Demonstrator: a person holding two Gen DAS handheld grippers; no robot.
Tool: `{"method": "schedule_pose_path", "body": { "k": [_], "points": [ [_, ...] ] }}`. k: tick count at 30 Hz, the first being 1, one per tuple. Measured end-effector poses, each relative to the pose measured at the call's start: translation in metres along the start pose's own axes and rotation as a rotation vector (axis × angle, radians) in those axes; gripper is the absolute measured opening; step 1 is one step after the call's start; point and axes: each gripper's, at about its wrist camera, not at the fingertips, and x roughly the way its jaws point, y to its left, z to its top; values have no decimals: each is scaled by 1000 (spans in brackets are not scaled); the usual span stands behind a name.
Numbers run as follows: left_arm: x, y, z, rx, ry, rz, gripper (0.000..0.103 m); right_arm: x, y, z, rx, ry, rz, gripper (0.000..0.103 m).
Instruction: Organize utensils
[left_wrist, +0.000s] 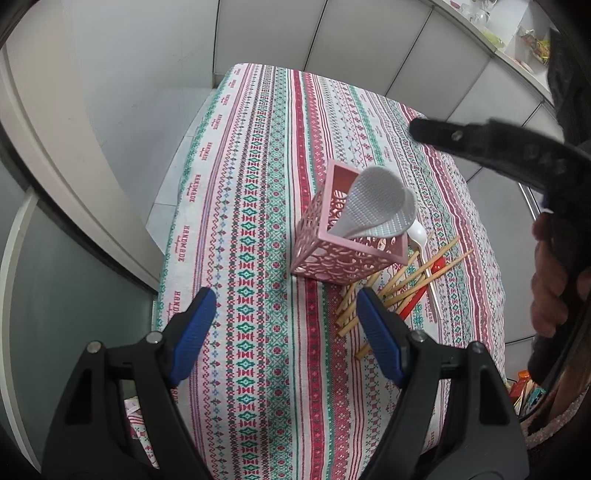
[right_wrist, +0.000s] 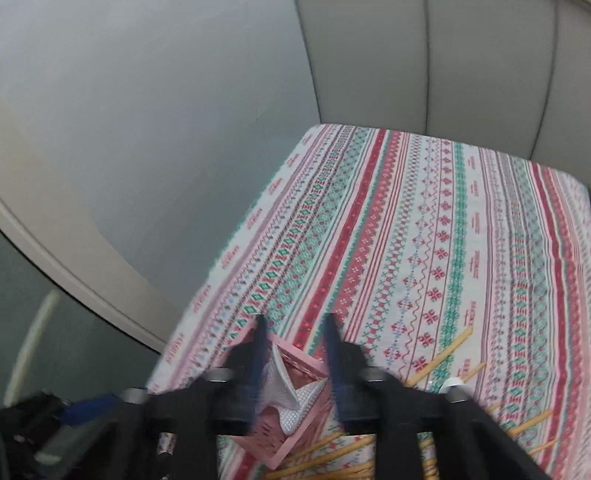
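Pink plastic holder (left_wrist: 334, 236), square in section, with lattice-cut walls, stands upright near the middle of the surface (left_wrist: 258, 221), which is covered in a woven-look cloth of red, green and white patterned stripes. Contents: 2 white rice paddles (left_wrist: 376, 206) with dimpled, rounded blades, handles down inside the holder, blades leaning out over its rim.

Beside the holder, loose on the cloth: a scatter of slim tan wooden chopsticks (left_wrist: 417, 273), lying crossed; 1 white plastic spoon (left_wrist: 419, 232) with a smooth oval bowl; 1 red flat-handled utensil (left_wrist: 424, 288) among the sticks.

Left gripper (left_wrist: 286, 328): black frame, ribbed blue pads, fingers wide apart with nothing between them, held above the cloth short of the holder.

Right gripper (right_wrist: 295, 354): same build, blurred in its own view, fingers partly apart directly over the holder's mouth and the paddle blades; nothing is visibly clamped. In the left wrist view its black body reaches in from the right, gripped by a hand (left_wrist: 554, 280).
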Motion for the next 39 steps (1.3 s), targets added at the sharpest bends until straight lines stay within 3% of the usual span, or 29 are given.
{"method": "schedule_pose_path", "body": {
  "k": [7, 15, 23, 30, 39],
  "points": [
    [-3, -5, -2, 23, -6, -4, 78, -35, -16, -8, 26, -17, -34, 40],
    [1, -22, -7, 83, 3, 11, 78, -62, -64, -49, 113, 39, -95, 48],
    [0, -33, -12, 109, 6, 1, 78, -79, -97, -82, 158, 91, -177, 67],
    [3, -44, -17, 143, 28, -40, 78, -78, -122, -104, 199, 141, -219, 78],
    [7, -61, -20, 180, 40, -50, 79, -71, -178, -122, 370, 179, -264, 78]
  ]
}}
